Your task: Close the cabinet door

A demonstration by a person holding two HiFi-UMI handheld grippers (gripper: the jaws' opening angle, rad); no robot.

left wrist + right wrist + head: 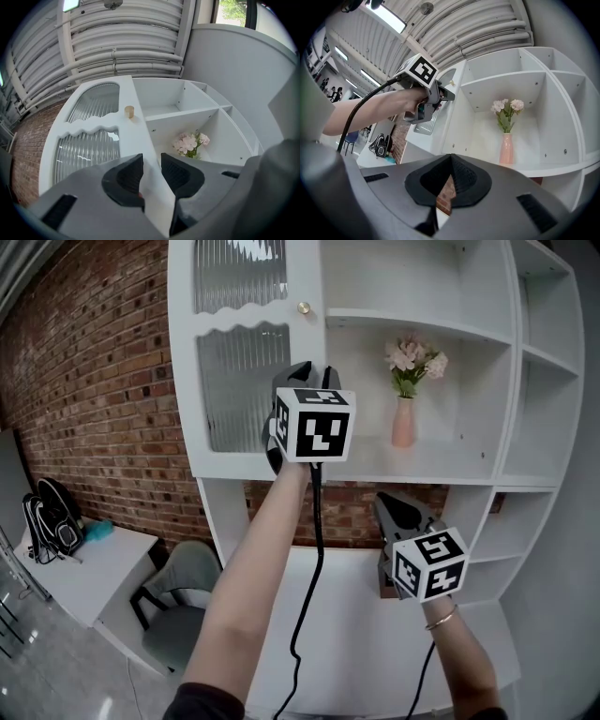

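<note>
The white cabinet door [246,381] with ribbed glass panels and a small brass knob [303,307] stands swung out from the shelf unit [525,352]. My left gripper [307,371] is raised at the door's free edge, below the knob. In the left gripper view that edge [140,140] runs between the jaws, and both pads lie against it; the left gripper [152,173] is shut on it. The right gripper view shows the left gripper [449,96] at the same edge. My right gripper [389,502] hangs lower, in front of the shelf, shut with nothing in it [451,159].
A pink vase of flowers [405,418] stands on the open shelf just right of the door. A brick wall [103,399] lies behind. At lower left are a white desk [103,563] with a black backpack [52,517] and a grey chair [183,601].
</note>
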